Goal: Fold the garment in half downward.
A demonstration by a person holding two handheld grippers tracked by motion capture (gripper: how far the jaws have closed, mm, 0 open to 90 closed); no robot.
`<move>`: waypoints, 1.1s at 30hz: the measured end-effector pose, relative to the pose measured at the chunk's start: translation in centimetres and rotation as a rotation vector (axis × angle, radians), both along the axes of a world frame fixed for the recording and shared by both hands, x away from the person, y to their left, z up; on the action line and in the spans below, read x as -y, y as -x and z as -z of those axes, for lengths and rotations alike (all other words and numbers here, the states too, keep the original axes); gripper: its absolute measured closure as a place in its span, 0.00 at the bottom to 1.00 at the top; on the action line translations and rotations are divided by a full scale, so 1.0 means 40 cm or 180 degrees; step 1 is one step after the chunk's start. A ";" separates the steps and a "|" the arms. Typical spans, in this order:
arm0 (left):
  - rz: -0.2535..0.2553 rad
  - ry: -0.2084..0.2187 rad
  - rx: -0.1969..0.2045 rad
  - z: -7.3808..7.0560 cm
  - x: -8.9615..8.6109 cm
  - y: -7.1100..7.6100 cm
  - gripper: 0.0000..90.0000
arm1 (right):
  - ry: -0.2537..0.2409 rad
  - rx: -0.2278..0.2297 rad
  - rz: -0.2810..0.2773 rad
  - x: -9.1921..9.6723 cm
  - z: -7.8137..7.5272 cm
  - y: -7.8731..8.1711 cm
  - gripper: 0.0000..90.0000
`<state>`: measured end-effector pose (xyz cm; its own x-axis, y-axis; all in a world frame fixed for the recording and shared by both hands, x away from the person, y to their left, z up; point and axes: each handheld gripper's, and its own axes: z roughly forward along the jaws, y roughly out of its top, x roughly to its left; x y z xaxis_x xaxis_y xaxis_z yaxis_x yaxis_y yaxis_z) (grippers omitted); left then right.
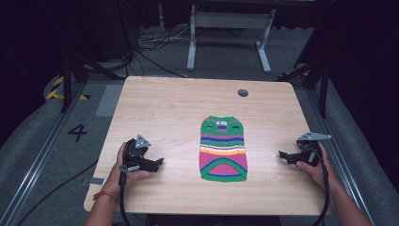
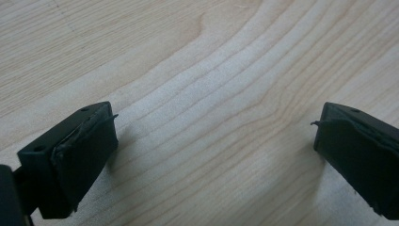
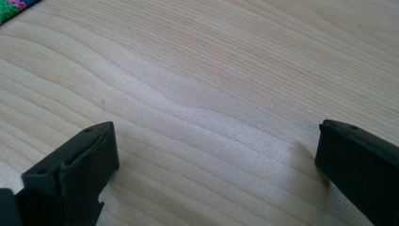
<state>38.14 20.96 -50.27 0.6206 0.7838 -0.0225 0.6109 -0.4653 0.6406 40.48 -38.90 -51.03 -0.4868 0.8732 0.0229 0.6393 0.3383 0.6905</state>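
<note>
A small knitted garment with green, pink, blue and yellow stripes lies flat in the middle of the wooden table. A corner of it shows at the top left of the right gripper view. My left gripper rests on the table well to the garment's left, its jaws pointing toward it. In its own view the left gripper stands open over bare wood. My right gripper sits near the table's right edge, jaws pointing left at the garment. The right gripper is open too, with nothing between its jaws.
A round cable hole sits near the table's far edge. Beyond the table stand a white frame and loose cables on the grey floor. A rail runs along the left side.
</note>
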 end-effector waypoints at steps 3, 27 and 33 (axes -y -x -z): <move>0.0016 0.0003 -0.0008 0.000 -0.001 0.000 0.00 | 0.0000 0.0004 -0.0001 0.000 0.000 -0.001 0.00; 0.0071 -0.0030 0.0143 -0.013 -0.006 -0.022 0.21 | -0.0024 0.0017 -0.0140 0.007 -0.011 -0.002 0.22; 0.0226 -0.0022 0.0137 -0.056 0.007 -0.043 0.24 | 0.0012 0.0043 -0.0314 -0.011 -0.036 0.002 0.32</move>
<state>39.84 20.69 -48.04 0.6750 0.7378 0.0106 0.5480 -0.5109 0.6623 40.41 -38.45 -49.58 -0.5706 0.8211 0.0125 0.5935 0.4018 0.6974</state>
